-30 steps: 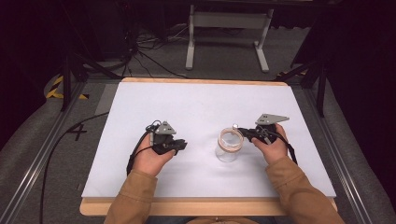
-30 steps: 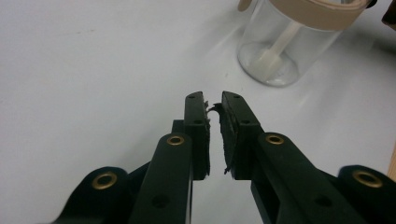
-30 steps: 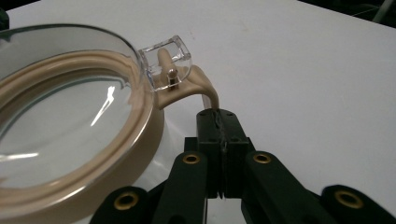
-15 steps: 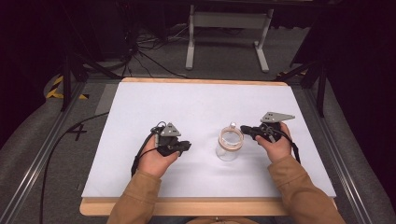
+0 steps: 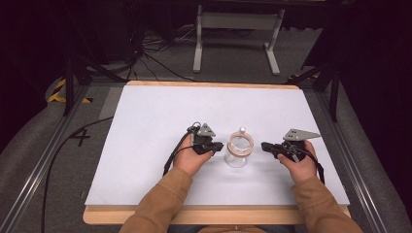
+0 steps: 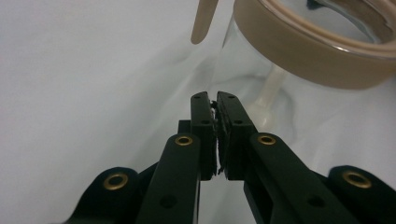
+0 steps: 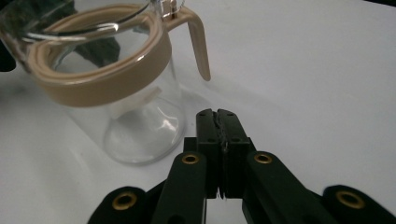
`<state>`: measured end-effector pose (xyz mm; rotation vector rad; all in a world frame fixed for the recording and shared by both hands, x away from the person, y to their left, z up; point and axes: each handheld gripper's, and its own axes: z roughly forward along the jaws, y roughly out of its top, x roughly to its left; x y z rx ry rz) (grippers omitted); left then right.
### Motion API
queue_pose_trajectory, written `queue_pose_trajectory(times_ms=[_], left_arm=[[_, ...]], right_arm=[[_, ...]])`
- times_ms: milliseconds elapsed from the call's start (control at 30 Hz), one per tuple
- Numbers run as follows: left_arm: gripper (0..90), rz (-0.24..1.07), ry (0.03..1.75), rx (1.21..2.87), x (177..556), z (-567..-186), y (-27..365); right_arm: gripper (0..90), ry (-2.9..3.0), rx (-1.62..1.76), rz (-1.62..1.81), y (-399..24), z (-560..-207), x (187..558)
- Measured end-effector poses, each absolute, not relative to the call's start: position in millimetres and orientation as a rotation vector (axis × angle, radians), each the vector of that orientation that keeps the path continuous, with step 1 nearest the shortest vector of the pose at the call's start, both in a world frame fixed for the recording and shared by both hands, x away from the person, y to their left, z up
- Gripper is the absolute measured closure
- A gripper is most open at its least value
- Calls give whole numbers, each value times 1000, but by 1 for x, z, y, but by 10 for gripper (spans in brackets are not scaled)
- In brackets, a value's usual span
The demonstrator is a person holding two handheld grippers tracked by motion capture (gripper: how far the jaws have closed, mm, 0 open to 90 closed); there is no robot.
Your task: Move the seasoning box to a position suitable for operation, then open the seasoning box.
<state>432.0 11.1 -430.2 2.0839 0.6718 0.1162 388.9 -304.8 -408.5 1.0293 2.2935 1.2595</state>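
A clear glass jar [image 5: 239, 154] with a tan rubber band round its rim stands upright near the middle of the white table. Its tan lid tab [image 7: 200, 43] hangs down at the far side. My left gripper [image 5: 218, 145] sits just left of the jar, its tips close to the glass, jaws shut with nothing between them. In the left gripper view the jar [image 6: 299, 79] rises right behind the closed tips [image 6: 215, 99]. My right gripper [image 5: 266, 146] rests a short gap to the jar's right, also shut and empty [image 7: 217, 114], with the jar [image 7: 116, 88] ahead and left of it.
The white table top [image 5: 160, 116] has free room on all sides of the jar. Its wooden front edge [image 5: 194, 216] lies by the person's sleeves. Beyond the far edge stand a metal frame [image 5: 235, 29] and cables on the floor.
My left gripper has slid right, up to the jar's left side. My right gripper has drawn back a little to the right, away from the jar.
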Motion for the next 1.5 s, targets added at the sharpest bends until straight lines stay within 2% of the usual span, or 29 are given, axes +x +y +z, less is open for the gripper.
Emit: queue_pose_trajectory(times_ms=[200, 367, 933, 1267, 1500], left_arm=[[895, 121, 667, 2126, 433, -433, 1], [888, 72, 650, 2134, 432, -431, 2], [883, 23, 598, 2201, 417, -423, -1], [859, 39, 595, 2178, 417, -404, 12], [859, 50, 601, 2090, 417, -381, 26]], right_arm=[[897, 2288, 1045, 1242, -312, -410, 382], [896, 2286, 1047, 1247, -313, -409, 381], [899, 2299, 1029, 1269, -309, -406, 385], [899, 2266, 1033, 1280, -318, -400, 384], [899, 2245, 1039, 1286, -324, -395, 383]])
